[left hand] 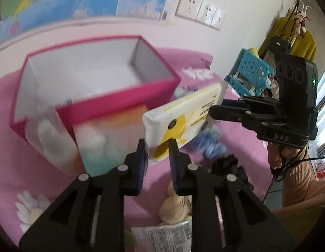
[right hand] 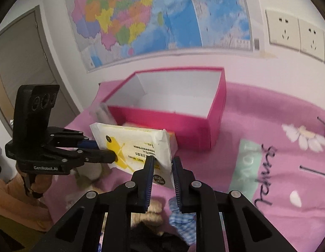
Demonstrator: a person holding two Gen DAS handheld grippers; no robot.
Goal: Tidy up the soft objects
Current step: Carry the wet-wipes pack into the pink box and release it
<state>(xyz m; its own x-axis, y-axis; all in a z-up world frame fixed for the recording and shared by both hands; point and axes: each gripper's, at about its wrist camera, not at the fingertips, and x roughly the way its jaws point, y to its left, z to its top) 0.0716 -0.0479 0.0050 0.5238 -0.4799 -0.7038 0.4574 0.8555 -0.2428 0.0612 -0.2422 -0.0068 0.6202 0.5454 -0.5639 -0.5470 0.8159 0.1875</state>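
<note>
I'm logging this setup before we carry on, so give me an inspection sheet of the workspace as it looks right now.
Surface: pink cloth with daisy print and lettering.
Job's things: wet wipes pack held off the cloth by both grippers; open pink box behind it.
Clutter: beige plush toy, blue checked cloth, black scrunchie, clear packets beside the box, blue toy cart.
Grippers: left gripper and right gripper each shut on one end of the pack.
Cables: black cable under the right hand.
Surroundings: wall maps, sockets, door, yellow garment hanging.
</note>
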